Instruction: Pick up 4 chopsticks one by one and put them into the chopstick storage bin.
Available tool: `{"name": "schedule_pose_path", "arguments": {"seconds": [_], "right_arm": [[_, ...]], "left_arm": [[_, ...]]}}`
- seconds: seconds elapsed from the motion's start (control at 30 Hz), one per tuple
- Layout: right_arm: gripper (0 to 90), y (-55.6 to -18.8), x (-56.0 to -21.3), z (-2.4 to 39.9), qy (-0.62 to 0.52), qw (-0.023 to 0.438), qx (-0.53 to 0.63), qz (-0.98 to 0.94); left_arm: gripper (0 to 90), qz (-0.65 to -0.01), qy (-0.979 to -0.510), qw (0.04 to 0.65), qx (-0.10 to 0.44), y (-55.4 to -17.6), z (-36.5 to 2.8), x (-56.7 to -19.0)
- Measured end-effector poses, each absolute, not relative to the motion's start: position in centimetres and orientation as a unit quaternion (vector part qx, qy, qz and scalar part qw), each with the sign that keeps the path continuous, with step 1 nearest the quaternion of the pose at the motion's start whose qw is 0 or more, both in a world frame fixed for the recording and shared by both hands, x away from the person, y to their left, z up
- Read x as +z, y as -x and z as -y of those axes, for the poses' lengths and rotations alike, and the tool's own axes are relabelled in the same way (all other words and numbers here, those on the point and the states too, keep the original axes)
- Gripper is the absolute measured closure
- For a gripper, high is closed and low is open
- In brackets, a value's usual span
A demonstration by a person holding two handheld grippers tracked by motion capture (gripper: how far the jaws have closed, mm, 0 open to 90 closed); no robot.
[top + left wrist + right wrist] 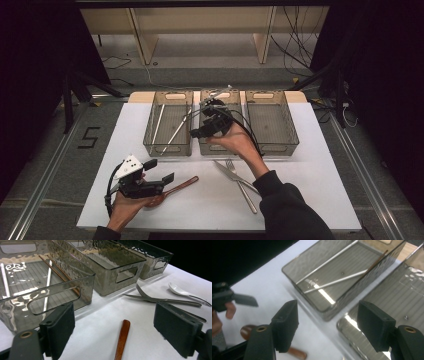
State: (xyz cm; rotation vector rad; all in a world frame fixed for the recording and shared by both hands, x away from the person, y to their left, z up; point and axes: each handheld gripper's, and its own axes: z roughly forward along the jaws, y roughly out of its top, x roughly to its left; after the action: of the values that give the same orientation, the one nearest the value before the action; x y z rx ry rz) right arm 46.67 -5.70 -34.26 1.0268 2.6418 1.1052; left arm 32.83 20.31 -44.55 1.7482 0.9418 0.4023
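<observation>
Three clear bins stand side by side along the far edge of the white worktop [310, 165], with open room in front of them. The left gripper [159, 171] rests low near the worktop's near left corner, held level in the person's left hand [125, 207], its fingers [60, 327] apart with nothing clamped; the wooden spoon [172, 191] lies on the worktop just beneath them. The right gripper [202, 131] hangs above the middle bin [220, 149], the right hand [240, 142] raised and angled toward the left bin [167, 150], where chopsticks [175, 131] lie; its fingers [285, 323] stand wide apart and empty. A fork and knife [237, 180] lie crossed near the front, right of centre.
</observation>
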Motion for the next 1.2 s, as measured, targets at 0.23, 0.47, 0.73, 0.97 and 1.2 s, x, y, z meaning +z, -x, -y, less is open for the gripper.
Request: {"name": "schedule_pose_path", "arguments": {"seconds": [0.23, 0.47, 0.73, 0.97, 1.2], "right_arm": [[33.8, -45.3, -34.4, 8.3, -0.340, 0.053, 0.362, -0.866], [32.7, -44.1, -35.1, 10.7, -0.354, 0.053, 0.355, -0.864], [31.6, -42.8, -36.0, 12.5, -0.363, 0.059, 0.352, -0.861], [31.0, -41.7, -37.1, 14.5, -0.377, 0.057, 0.346, -0.857], [30.6, -40.4, -37.6, 16.7, -0.391, 0.060, 0.349, -0.849]], "left_arm": [[16.9, -0.395, -0.731, 0.530, 0.168, -32.9, -20.3, -44.6], [16.9, -0.395, -0.731, 0.530, 0.170, -32.9, -20.3, -44.6], [16.9, -0.396, -0.731, 0.530, 0.169, -32.9, -20.4, -44.6], [16.9, -0.396, -0.731, 0.530, 0.169, -32.9, -20.3, -44.6], [16.9, -0.399, -0.728, 0.532, 0.168, -32.9, -20.4, -44.6]]}}
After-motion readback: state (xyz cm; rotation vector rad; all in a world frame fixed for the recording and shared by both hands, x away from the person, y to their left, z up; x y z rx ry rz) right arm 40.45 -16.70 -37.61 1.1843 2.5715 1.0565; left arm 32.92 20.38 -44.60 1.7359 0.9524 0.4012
